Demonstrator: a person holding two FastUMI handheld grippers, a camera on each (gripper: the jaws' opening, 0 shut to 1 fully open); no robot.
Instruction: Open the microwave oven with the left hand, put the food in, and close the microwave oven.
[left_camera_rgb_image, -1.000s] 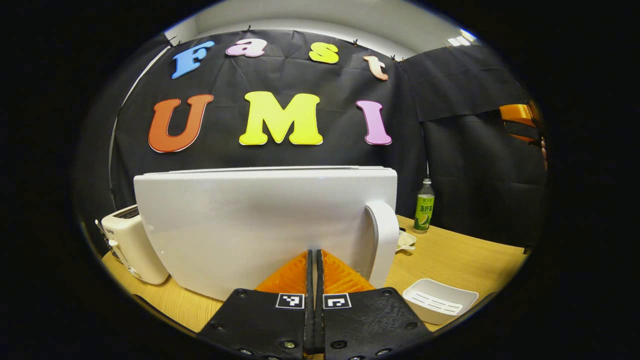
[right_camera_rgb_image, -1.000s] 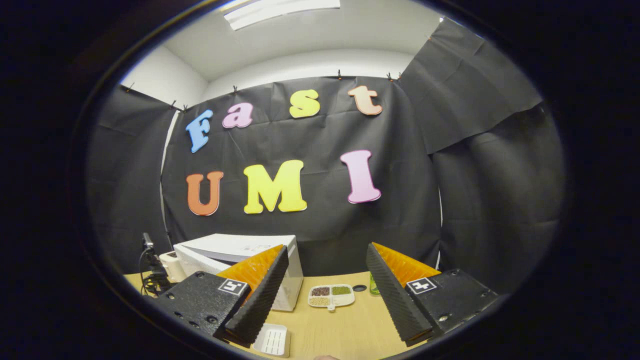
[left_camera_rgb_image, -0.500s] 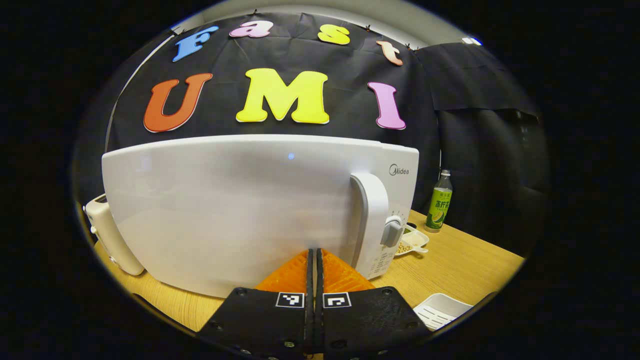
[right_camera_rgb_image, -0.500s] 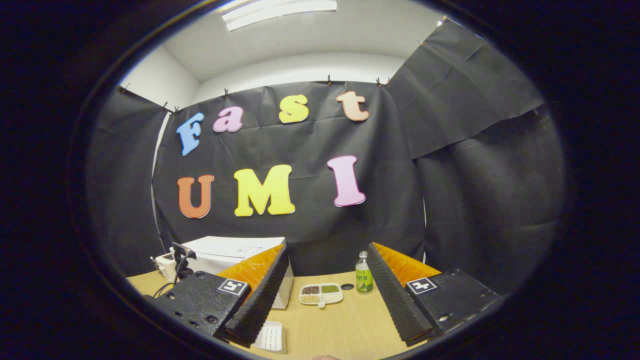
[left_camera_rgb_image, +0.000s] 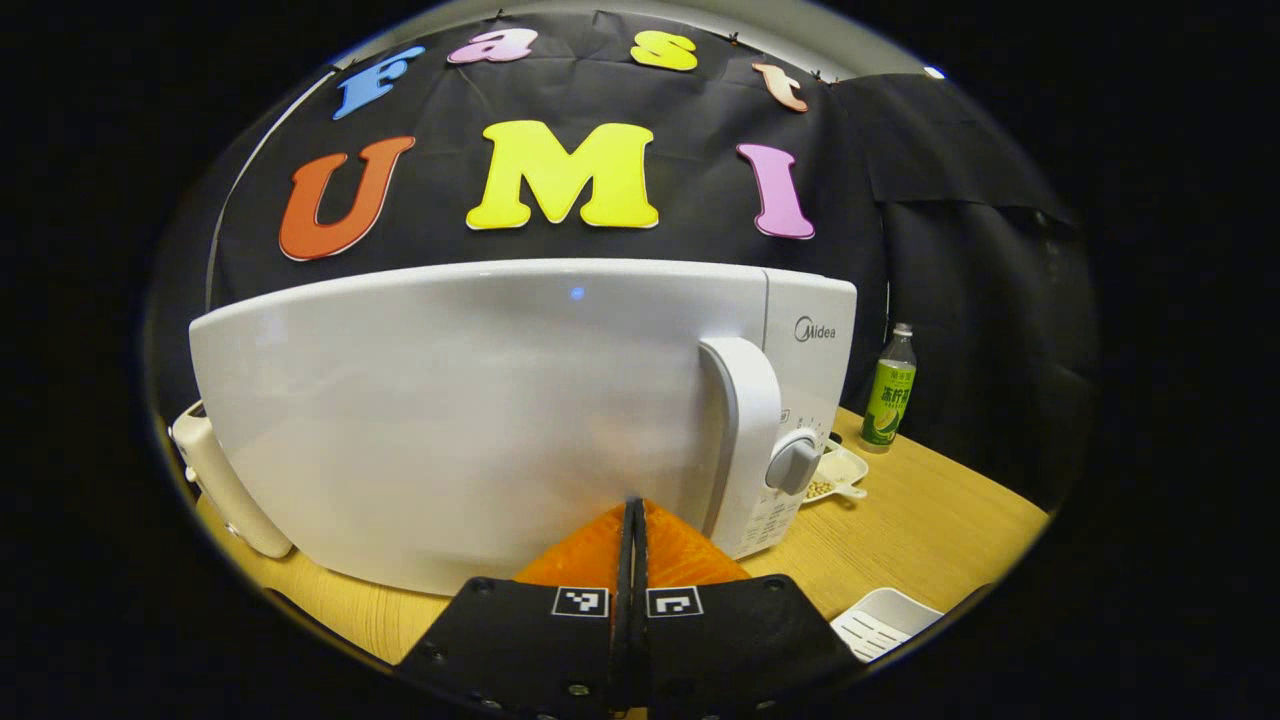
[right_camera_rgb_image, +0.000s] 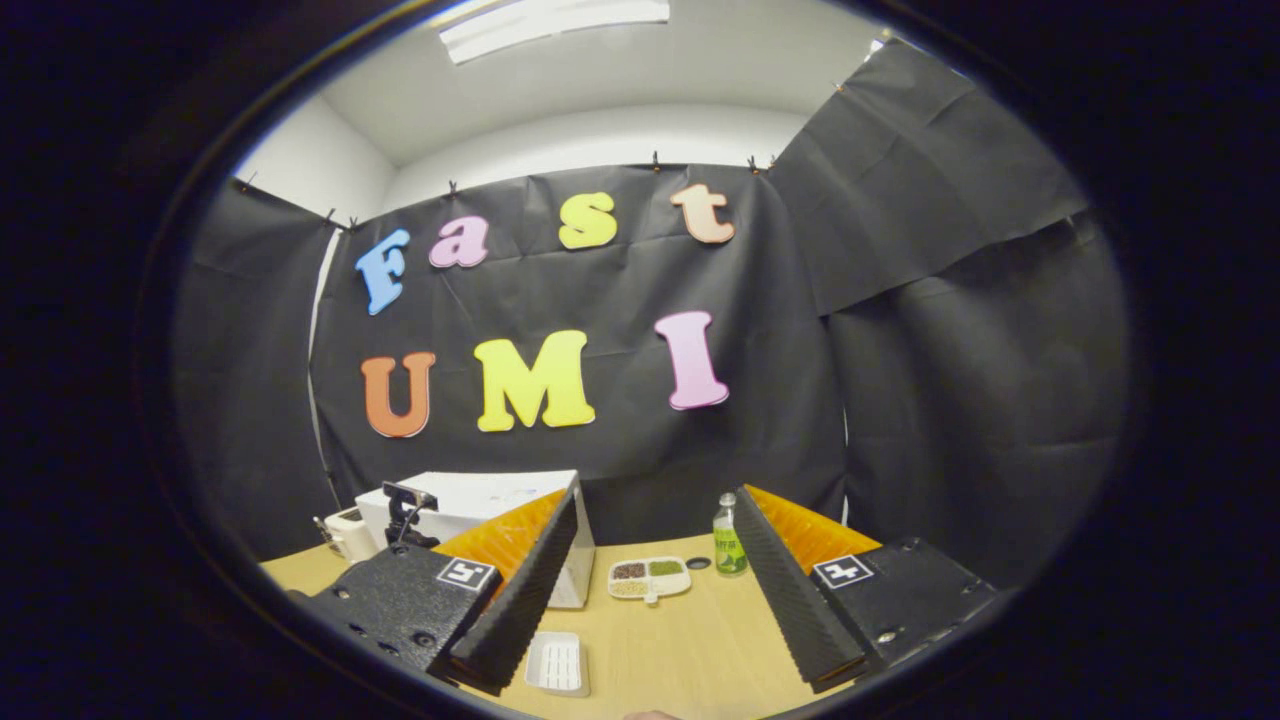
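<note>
Our left gripper has its fingers pressed together, tips at the microwave oven door — glossy white, door flush, upright handle right of the tips. It sits on the wooden table. Right gripper spread wide, holding nothing.

From my left hand-held gripper, the microwave oven door has swung from ajar to flush with the body; the control panel and its knob, hidden a second ago behind the door's edge, now show at 3 o'clock of the handle. The oven looms larger and nearer than before. In the right gripper view the green bottle, formerly behind a finger of my right hand-held gripper, now stands between them.
</note>
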